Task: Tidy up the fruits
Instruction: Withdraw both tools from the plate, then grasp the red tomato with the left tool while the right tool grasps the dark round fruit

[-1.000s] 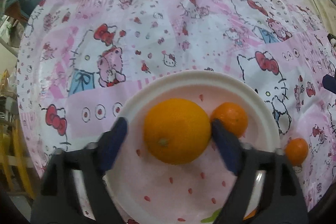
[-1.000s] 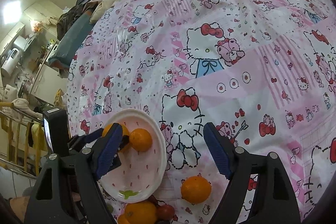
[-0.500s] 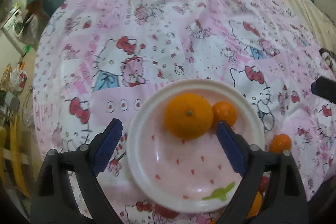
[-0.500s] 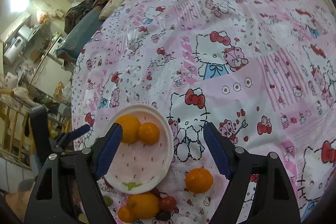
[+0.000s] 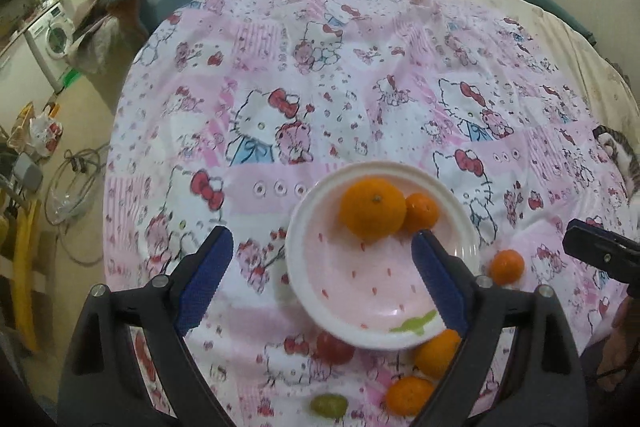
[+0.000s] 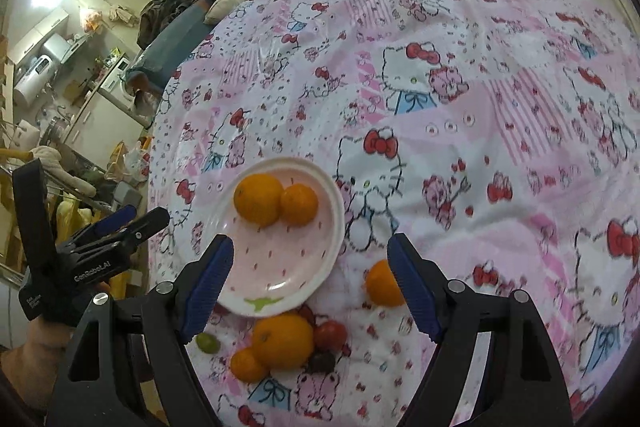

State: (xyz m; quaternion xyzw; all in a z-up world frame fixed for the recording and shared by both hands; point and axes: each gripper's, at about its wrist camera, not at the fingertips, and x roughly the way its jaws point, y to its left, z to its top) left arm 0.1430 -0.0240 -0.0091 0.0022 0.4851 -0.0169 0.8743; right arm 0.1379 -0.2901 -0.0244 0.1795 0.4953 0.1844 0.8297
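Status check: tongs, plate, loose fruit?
Left tongs and right tongs open, empty. Plate holds big orange touching small one. Lone orange beside right tongs, unobstructed; fruit cluster below plate.

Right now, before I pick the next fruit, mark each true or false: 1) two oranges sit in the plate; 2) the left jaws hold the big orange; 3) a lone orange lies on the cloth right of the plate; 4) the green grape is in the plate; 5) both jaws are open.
1) True: a big orange and a small orange touch inside the plate.
2) False: the left gripper is open and empty.
3) True: the lone orange lies there, partly behind the right gripper.
4) False: the green grape lies on the cloth below the plate.
5) True.
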